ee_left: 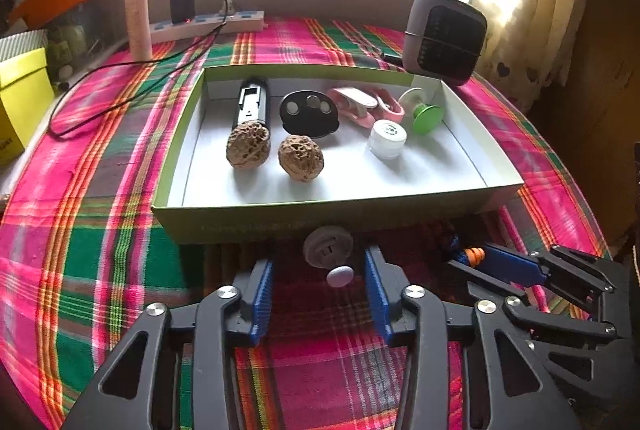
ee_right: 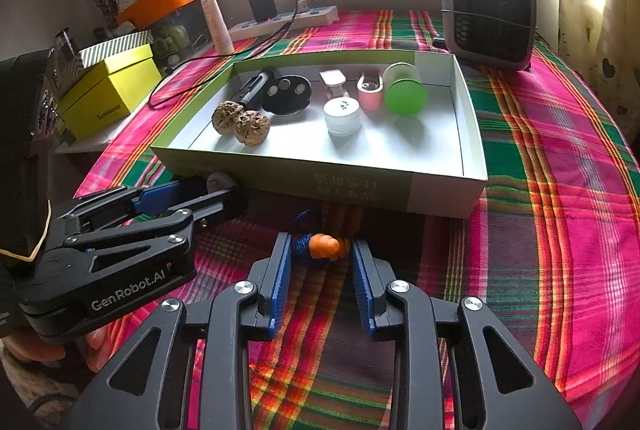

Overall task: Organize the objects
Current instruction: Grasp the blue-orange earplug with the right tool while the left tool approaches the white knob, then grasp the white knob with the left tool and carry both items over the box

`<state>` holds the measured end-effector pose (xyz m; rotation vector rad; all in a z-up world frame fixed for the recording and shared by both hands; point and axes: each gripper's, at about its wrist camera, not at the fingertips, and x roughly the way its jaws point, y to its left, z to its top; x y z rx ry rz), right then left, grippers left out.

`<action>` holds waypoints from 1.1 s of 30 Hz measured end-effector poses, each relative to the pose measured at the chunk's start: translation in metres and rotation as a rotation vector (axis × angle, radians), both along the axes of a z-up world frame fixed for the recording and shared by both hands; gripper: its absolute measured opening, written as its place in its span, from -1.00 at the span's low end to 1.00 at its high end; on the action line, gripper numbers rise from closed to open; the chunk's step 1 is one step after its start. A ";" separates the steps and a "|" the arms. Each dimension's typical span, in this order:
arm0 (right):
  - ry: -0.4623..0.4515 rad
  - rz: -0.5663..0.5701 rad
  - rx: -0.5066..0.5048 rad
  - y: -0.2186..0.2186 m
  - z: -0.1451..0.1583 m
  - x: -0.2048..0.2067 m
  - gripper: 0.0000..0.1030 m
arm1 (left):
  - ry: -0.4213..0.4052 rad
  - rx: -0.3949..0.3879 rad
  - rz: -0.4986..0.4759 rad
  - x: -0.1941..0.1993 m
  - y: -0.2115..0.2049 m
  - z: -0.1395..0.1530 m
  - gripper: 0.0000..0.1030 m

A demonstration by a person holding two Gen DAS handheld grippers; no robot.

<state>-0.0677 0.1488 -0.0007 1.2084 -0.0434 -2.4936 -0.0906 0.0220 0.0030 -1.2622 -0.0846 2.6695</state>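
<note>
Looking down both wrists, I'm seeing the blue-and-orange braided toy (ee_right: 320,246) lying crosswise on the plaid cloth (ee_right: 560,190), just before the green box (ee_right: 360,186). My right gripper (ee_right: 320,262) is bracketing it, fingers part open, seemingly touching its ends. My left gripper (ee_left: 320,270) is standing apart around a grey round plug (ee_left: 328,246), not pressing.
</note>
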 end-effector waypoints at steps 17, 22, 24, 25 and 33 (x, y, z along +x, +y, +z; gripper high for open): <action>0.003 0.000 0.012 -0.002 0.001 0.000 -0.40 | 0.003 0.004 0.012 0.001 -0.004 -0.001 -0.55; 0.004 0.000 0.018 -0.002 0.000 0.000 -0.41 | 0.006 0.006 0.016 0.002 -0.005 0.000 -0.55; 0.004 -0.001 0.018 -0.002 0.000 -0.001 -0.41 | 0.005 0.008 0.018 0.002 -0.006 0.000 -0.55; 0.004 -0.001 0.018 -0.002 0.000 -0.001 -0.40 | 0.006 0.007 0.019 0.003 -0.006 0.000 -0.55; 0.004 -0.002 0.018 -0.002 0.000 -0.001 -0.41 | 0.029 -0.019 0.022 0.006 -0.003 0.002 -0.55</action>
